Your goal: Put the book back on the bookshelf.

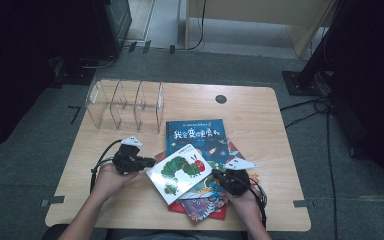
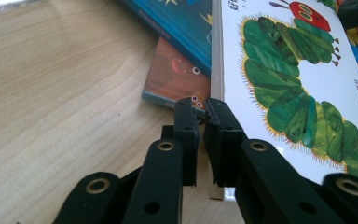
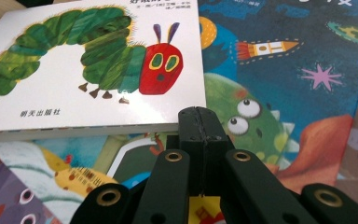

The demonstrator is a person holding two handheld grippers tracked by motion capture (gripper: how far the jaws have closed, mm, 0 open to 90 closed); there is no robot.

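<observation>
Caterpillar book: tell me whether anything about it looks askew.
Yes. The caterpillar book lies turned at an angle on top of the pile of books, its corner overhanging the table, unlike the squarer blue book.

A light wooden table is carrying a clear divider rack standing toward its far left and a loose pile of picture books lying near its front edge, a red-covered book lying lowest against the wood.
</observation>
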